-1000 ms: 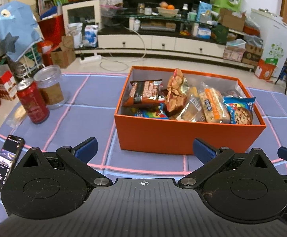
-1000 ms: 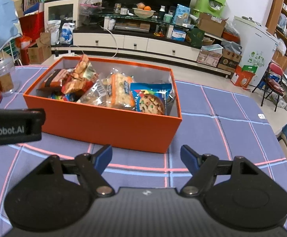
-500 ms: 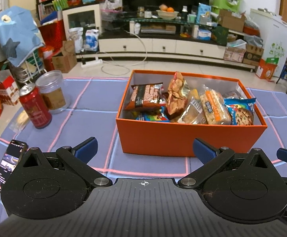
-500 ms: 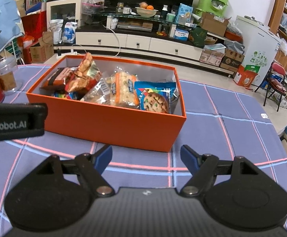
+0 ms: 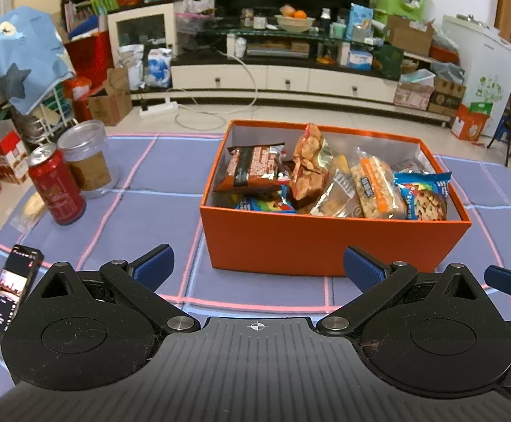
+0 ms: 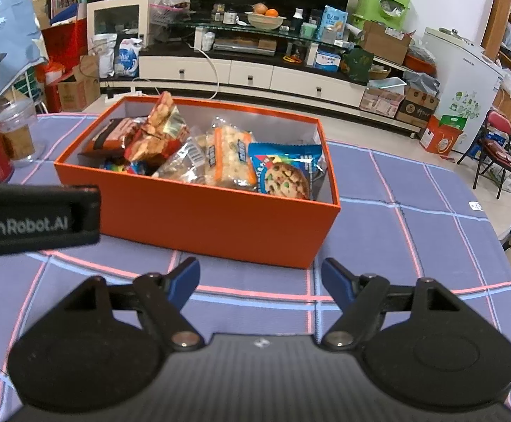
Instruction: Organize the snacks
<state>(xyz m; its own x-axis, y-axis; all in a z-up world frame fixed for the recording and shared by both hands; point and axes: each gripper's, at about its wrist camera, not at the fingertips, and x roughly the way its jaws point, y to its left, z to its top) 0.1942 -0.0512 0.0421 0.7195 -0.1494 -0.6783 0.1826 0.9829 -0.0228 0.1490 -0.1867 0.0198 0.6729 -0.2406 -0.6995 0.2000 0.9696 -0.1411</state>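
Both grippers hover short of the orange box, which sits mid-frame on the purple checked tablecloth. The left gripper has its blue-padded jaws spread wide, nothing between them, the box's near wall just beyond the tips. In the right wrist view the right gripper is likewise wide and empty, pointing at the box's lower right corner.

Inside the box the snacks are packed in a row: a dark brown packet at the left, a red-and-gold bag standing upright beside it, a clear-wrapped pastry, an orange-striped puffed rice bar, and a blue cookie packet against the right wall. A colourful blue wrapper lies low under the brown packet.

At the left of the left wrist frame, a red can stands touching a clear plastic jar. A phone with its screen lit lies at the lower left edge of the table.
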